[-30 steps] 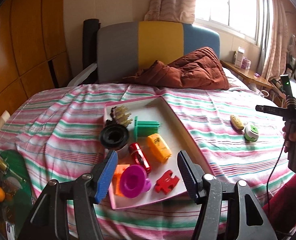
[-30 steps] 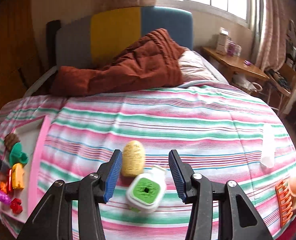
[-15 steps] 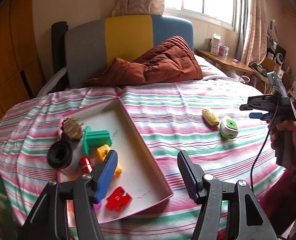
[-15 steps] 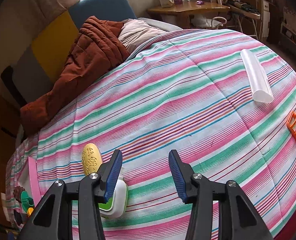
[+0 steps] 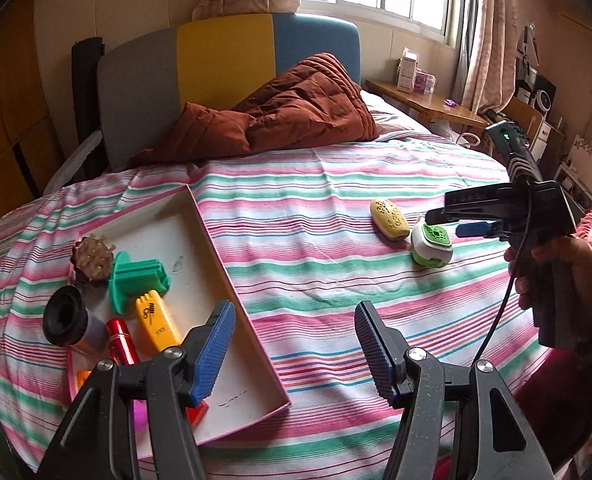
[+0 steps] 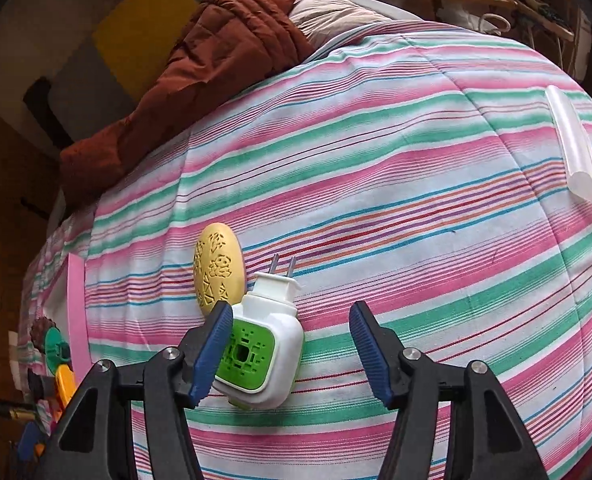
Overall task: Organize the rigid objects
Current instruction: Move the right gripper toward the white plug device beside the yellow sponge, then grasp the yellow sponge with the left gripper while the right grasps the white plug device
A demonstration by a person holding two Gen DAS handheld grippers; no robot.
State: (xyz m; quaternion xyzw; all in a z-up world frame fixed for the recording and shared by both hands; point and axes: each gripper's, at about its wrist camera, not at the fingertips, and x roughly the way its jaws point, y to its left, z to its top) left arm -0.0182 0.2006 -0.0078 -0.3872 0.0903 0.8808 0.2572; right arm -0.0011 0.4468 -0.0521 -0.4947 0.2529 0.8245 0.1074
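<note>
While the right gripper (image 6: 290, 354) has just been opening, the green-and-white plug-in (image 6: 262, 354) at lower centre lies against its left pad, off-centre, on the striped bed (image 6: 415, 200). Closing so could nudge it into the yellow oval case (image 6: 218, 268). The left gripper (image 5: 292, 350) hangs half-open and empty beside the pink tray (image 5: 232, 276).

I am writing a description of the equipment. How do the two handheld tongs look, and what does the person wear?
Both the left tongs and the right tongs have black angular arms with silver rivets and blue ribbed pads. The left wrist view shows the right tongs' black body, a green light and a thin black cable. The clothing is dark red.
</note>
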